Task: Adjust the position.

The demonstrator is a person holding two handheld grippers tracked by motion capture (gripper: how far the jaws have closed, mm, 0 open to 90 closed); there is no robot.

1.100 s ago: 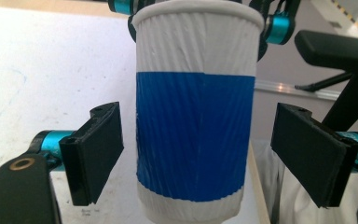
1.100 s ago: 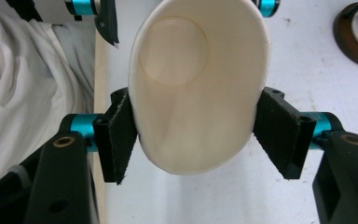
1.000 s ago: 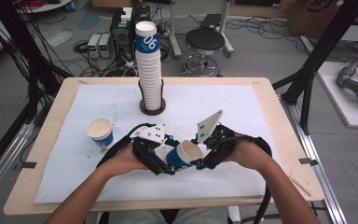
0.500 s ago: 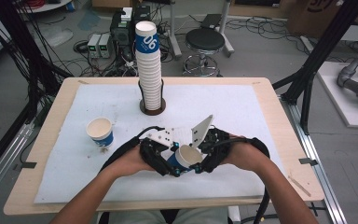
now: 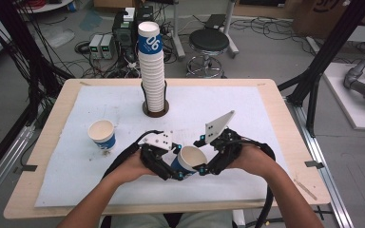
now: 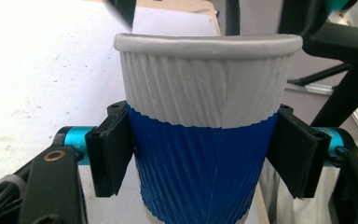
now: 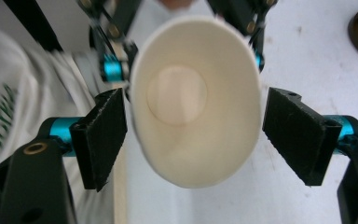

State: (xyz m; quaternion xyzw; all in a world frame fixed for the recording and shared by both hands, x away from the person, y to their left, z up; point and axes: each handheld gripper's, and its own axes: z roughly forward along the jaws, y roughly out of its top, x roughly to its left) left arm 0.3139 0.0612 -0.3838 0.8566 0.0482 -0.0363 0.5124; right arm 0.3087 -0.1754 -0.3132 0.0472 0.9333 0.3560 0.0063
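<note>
The high view looks down and toward twelve o'clock over the table, while both gripper views sit close on one shared cup.

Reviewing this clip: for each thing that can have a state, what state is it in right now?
Held cup: off the table, tilted, empty, squeezed oval.
Left gripper: shut on the held cup's blue band.
Right gripper: open, pads beside the rim.
Loose cup: upright on the mat, empty.
Cup stack: upright in its holder.
</note>
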